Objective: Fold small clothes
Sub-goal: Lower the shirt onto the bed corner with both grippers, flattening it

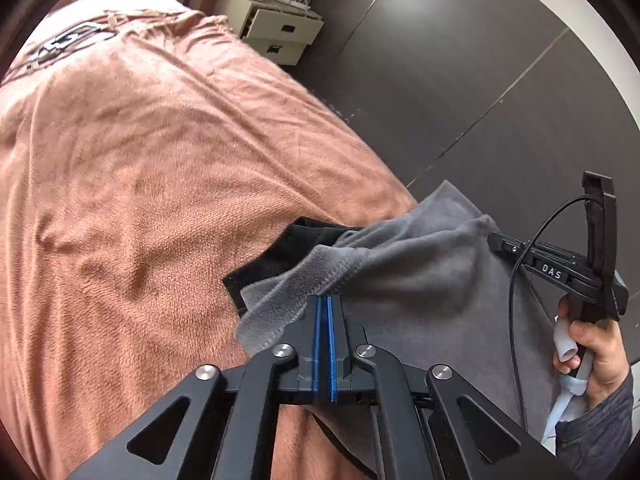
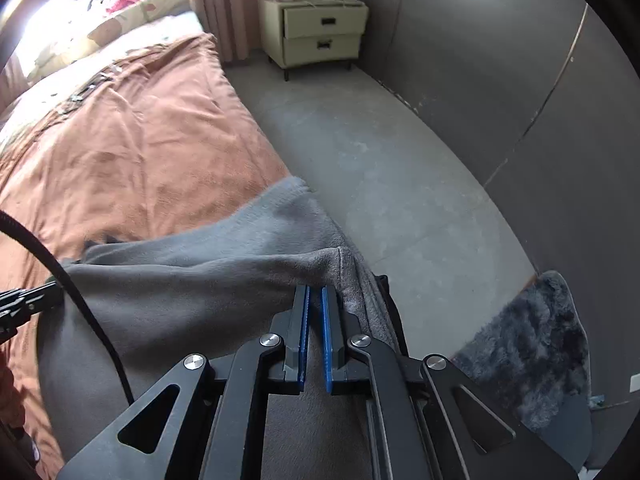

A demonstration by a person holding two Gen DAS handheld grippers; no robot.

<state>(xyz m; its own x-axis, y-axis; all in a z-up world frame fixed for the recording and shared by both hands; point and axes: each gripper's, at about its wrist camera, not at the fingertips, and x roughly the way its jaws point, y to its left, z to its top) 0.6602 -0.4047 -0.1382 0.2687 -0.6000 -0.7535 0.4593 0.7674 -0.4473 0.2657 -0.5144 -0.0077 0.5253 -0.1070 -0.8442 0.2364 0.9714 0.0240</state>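
A grey fleece garment (image 1: 420, 272) with a black inner part (image 1: 280, 256) hangs at the edge of the bed, held up between both grippers. My left gripper (image 1: 324, 300) is shut on its ribbed hem. In the right wrist view the same grey garment (image 2: 208, 276) stretches across the lower left. My right gripper (image 2: 316, 292) is shut on a fold of the garment's edge, with a narrow gap between the blue pads. The right gripper and the hand holding it also show in the left wrist view (image 1: 560, 272).
A pink-brown blanket (image 1: 140, 160) covers the bed. A cream nightstand (image 2: 320, 36) stands by the dark grey wall (image 2: 500, 80). Grey floor (image 2: 380, 160) runs beside the bed. A dark fluffy rug (image 2: 532, 344) lies at the right. A black cable (image 2: 80, 300) crosses the garment.
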